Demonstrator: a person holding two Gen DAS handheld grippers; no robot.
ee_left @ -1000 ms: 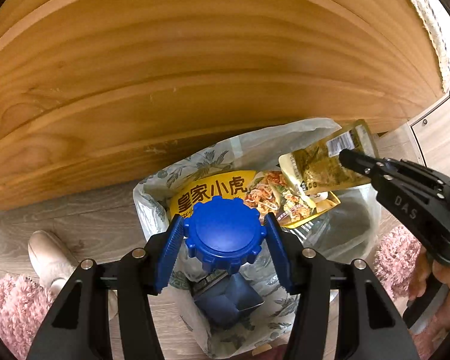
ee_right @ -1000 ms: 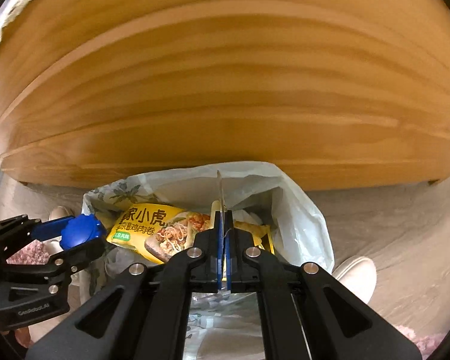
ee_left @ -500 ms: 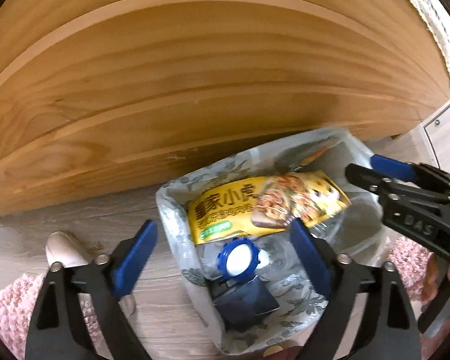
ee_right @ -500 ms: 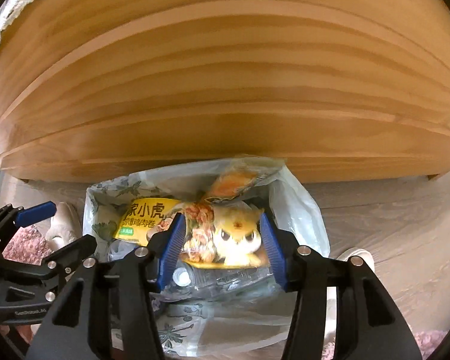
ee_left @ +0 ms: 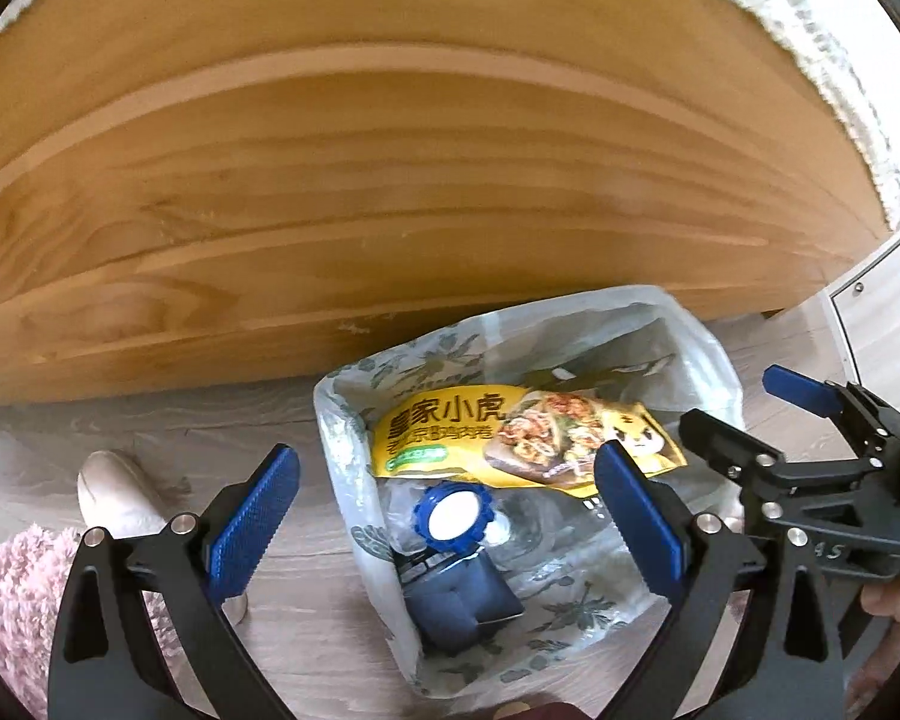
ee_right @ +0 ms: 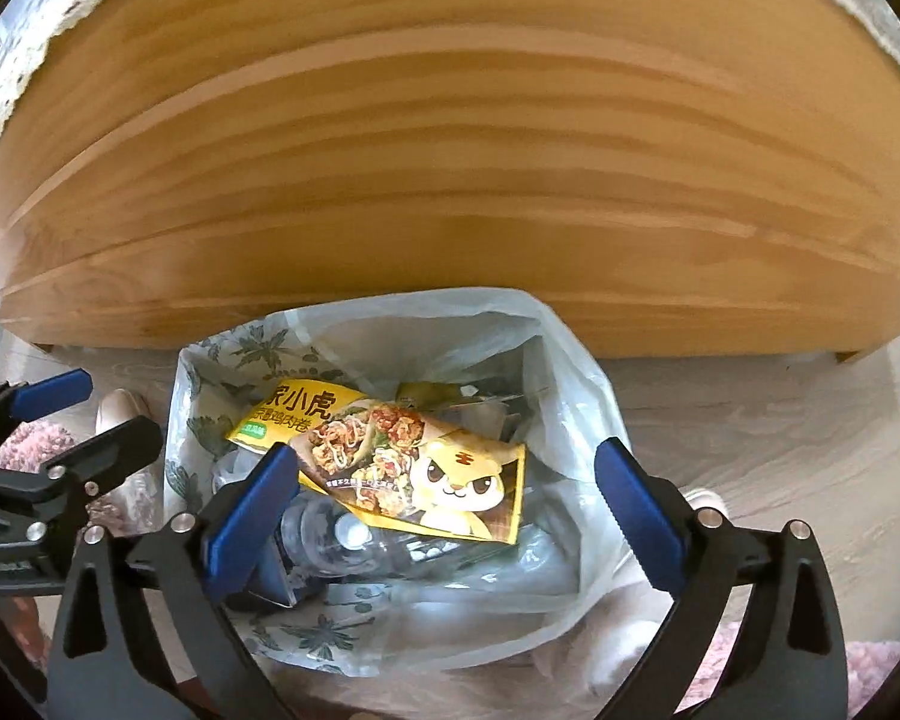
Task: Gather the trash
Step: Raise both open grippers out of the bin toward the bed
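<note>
Your two grippers over one bag (ee_right: 576, 384), left gripper (ee_left: 447, 501) and right gripper (ee_right: 447, 495) both opening, nothing clamped, one yellow wrapper (ee_right: 390, 450), one blue cap (ee_left: 452, 517) inside.

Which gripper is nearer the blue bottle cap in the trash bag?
Left. The left gripper hangs right over the blue bottle cap, which shows between its opening jaws, untouched. The right gripper sits further along, over the yellow snack wrapper, jaws also opening.

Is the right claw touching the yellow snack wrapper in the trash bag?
Apart. The right wrist view shows the right claw opening above the bag, while the yellow snack wrapper lies loose inside, clear of both pads.
</note>
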